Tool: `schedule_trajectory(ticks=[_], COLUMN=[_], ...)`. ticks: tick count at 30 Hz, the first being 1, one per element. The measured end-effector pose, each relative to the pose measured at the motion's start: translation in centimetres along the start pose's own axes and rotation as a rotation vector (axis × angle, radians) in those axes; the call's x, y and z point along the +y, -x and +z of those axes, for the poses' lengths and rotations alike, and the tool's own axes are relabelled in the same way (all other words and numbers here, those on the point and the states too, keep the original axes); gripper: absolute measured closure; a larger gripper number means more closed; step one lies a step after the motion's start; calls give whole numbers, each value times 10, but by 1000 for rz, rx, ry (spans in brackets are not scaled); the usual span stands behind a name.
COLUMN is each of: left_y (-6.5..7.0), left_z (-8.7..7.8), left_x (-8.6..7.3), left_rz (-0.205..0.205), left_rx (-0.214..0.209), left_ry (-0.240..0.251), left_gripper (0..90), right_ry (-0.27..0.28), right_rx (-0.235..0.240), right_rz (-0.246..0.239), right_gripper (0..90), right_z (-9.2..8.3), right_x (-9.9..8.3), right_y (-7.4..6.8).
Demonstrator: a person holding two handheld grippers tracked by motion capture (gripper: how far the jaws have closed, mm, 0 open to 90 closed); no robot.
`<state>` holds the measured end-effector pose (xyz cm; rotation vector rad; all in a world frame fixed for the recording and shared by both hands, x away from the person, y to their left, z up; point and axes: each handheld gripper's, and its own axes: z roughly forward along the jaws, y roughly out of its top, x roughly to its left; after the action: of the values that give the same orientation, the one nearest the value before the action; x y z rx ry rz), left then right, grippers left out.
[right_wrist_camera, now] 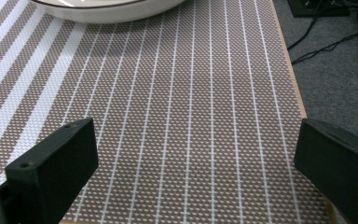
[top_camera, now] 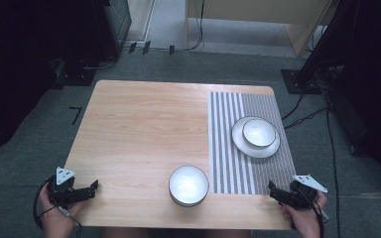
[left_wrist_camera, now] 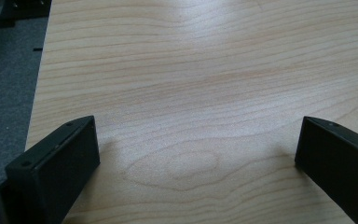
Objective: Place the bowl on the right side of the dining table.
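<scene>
Two tools rest at the bottom of the high view, one in each of your hands: the left tool (top_camera: 93, 189) at the lower left corner of the wooden desk (top_camera: 144, 134), the right tool (top_camera: 274, 190) at the lower right, on the near edge of the striped placemat (top_camera: 228, 148). Both have their jaws spread wide with nothing between them; the left gripper view looks onto bare wood, the right gripper view onto mat weave and the plate's rim. Nearest to you, bottom centre, a white bowl (top_camera: 188, 185) sits on the wood just left of the mat. Farther back, right of centre, a smaller bowl (top_camera: 259, 132) sits on a plate (top_camera: 243, 144) on the mat. Nothing is gripped, so the work looks unstarted; every move seems left to do.
</scene>
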<state>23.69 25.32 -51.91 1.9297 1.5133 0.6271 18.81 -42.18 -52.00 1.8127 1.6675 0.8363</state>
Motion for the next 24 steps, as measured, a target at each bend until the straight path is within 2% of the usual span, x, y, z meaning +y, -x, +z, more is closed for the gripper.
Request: schedule_trajectory(ticks=[6, 17, 24], left_y=[0, 0, 0], left_z=[0, 0, 0], left_x=[0, 0, 0], left_rz=[0, 0, 0], left_rx=[0, 0, 0], left_ry=[0, 0, 0], left_gripper=[0, 0, 0], right_ry=[4, -15, -22], right_rx=[-19, -16, -29], right_rz=[-5, -1, -29], right_gripper=[0, 0, 0], right_z=[-1, -4, -5], right_x=[-5, -10, -14], right_y=[3, 6, 4])
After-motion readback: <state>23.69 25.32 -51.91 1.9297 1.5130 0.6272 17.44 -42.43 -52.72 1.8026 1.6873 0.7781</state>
